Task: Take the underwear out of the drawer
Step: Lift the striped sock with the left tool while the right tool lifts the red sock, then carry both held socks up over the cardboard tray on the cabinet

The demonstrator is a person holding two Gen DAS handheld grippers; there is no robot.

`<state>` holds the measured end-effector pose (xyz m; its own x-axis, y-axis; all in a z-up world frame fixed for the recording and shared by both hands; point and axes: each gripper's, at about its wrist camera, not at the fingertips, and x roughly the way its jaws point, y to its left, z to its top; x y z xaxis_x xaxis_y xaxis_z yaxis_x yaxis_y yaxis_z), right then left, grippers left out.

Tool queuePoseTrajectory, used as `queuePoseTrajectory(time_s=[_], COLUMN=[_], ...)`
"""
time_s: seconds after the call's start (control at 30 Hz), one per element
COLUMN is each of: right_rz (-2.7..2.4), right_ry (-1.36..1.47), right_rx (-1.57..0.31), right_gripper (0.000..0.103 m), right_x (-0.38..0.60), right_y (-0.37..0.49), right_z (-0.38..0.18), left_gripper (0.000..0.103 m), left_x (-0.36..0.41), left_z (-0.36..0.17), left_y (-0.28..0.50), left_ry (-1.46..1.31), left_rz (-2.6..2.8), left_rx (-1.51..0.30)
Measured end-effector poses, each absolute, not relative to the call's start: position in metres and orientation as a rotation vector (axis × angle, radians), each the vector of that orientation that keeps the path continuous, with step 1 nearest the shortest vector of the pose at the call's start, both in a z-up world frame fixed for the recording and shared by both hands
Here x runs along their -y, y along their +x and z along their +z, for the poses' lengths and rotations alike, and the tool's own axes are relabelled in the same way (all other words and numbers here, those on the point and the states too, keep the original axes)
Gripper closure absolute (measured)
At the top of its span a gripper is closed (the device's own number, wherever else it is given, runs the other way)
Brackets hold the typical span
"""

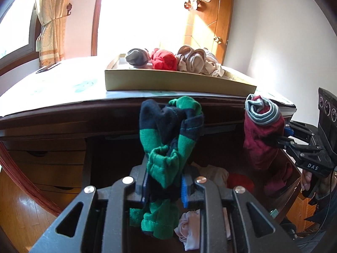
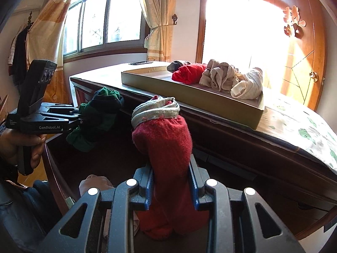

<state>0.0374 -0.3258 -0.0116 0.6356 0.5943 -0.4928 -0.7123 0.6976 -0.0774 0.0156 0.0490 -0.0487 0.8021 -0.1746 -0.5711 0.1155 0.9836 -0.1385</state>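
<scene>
Sunlit bedroom, cardboard tray [image 2: 189, 97] on desk [image 1: 63, 105]. Left gripper [image 1: 163, 187] clamping green-navy underwear [image 1: 168, 139]. Right gripper [image 2: 171, 186] clamping maroon underwear [image 2: 166, 147], above open drawer [image 2: 50, 158]

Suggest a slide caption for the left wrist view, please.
Left claw grips green-navy underwear above the open drawer.
</scene>
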Motion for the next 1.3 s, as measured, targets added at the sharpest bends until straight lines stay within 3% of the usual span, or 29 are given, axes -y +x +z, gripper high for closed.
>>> queuePoseTrajectory(time_s=[1.3], right_rz=[0.764], right_ry=[-0.194], right_rx=[-0.25], right_gripper=[0.072], right_x=[0.348], right_y=[0.019], right_z=[-0.003], left_gripper=[0.082], left_x=[-0.048], left_z=[-0.044], left_y=[-0.002], left_ry=[-0.127], left_rz=[-0.167], left_rx=[-0.481])
